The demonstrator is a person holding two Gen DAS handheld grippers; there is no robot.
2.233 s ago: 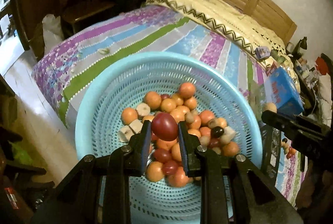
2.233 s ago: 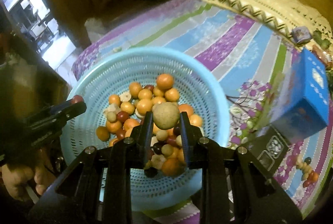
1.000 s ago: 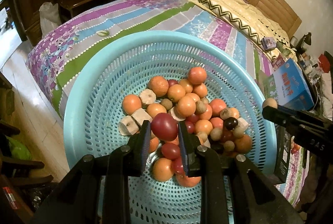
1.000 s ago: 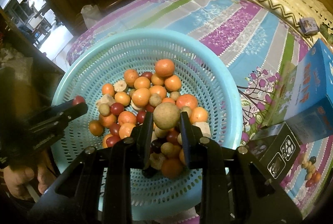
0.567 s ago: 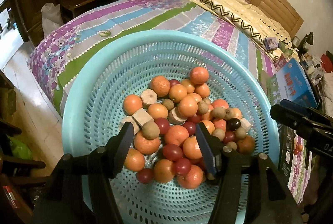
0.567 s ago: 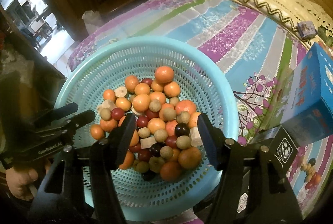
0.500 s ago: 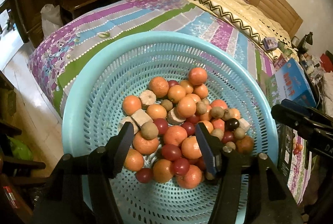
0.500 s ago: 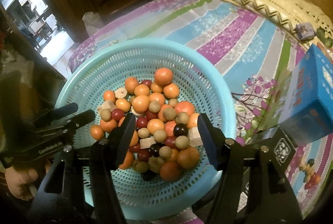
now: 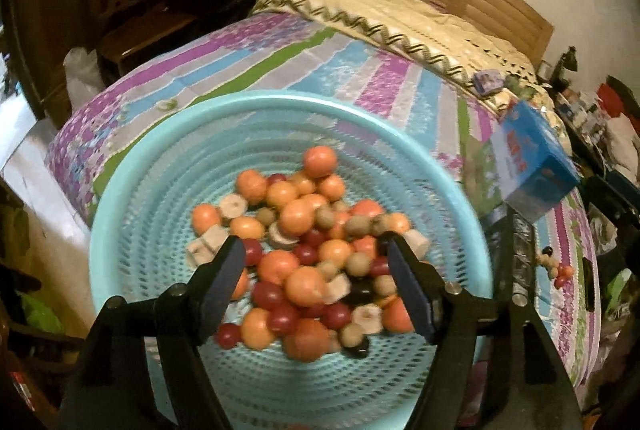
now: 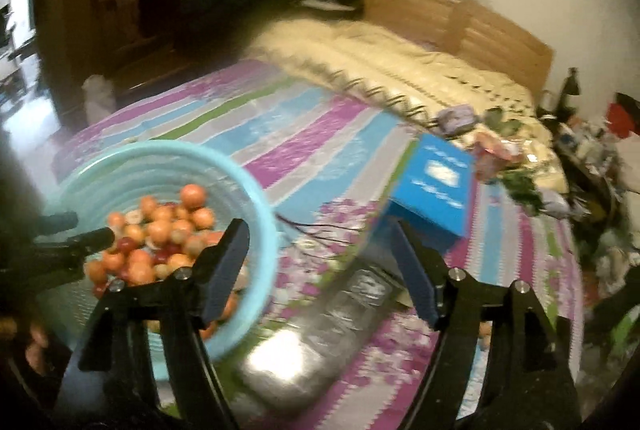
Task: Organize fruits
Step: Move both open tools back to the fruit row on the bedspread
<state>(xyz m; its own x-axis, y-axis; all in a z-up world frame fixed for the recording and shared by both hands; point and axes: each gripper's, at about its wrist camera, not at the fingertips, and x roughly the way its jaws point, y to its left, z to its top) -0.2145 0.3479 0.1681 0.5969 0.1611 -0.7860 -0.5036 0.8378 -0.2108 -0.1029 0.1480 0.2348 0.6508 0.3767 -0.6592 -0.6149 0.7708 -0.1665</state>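
Left wrist: left gripper jaws just opened wide, empty, above fruits in basket. Right gripper likewise, empty, over bed.

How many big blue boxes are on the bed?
1. The blue cardboard box sits on the striped bedspread, to the right of the round turquoise plastic basket of fruit. Clutter at the bed's far end could hide another.

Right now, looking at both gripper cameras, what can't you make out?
- Right wrist view: motion blur smears the blue box lettering and the shiny pack.
- Left wrist view: small fruits beyond the basket are too tiny to identify.
- Basket's near rim: hidden behind the open left gripper.
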